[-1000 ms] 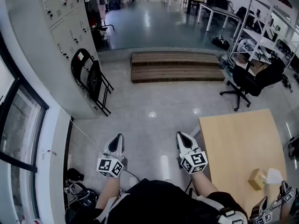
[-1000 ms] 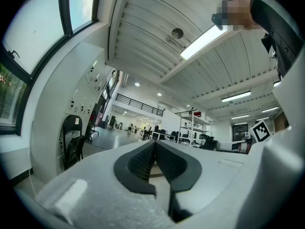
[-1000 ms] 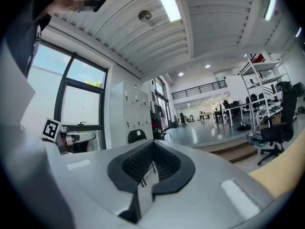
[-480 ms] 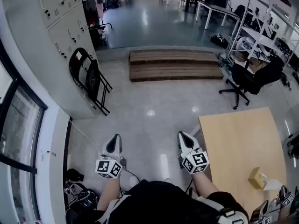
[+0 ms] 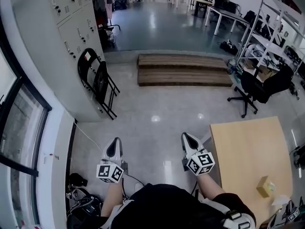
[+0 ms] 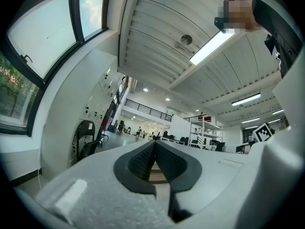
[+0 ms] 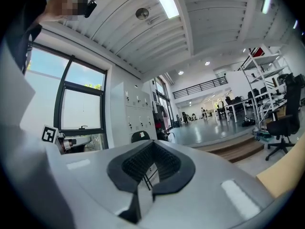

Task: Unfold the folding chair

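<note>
A black folding chair (image 5: 97, 80) leans folded against the grey locker wall at the upper left of the head view. It also shows far off in the left gripper view (image 6: 85, 141) and just behind the jaws in the right gripper view (image 7: 141, 137). My left gripper (image 5: 114, 143) and right gripper (image 5: 186, 138) are held level in front of me, well short of the chair. Both are shut with nothing between the pads.
Grey lockers (image 5: 71, 27) line the left wall beside a window (image 5: 14, 128). A low wooden step (image 5: 183, 69) crosses the floor ahead. A black office chair (image 5: 257, 87) and a wooden table (image 5: 250, 156) stand at the right. Cables and gear (image 5: 78, 199) lie by my left foot.
The view has shifted: the folding chair, step and table have slid slightly right and down in the head view. Both grippers stay shut and held in front.
</note>
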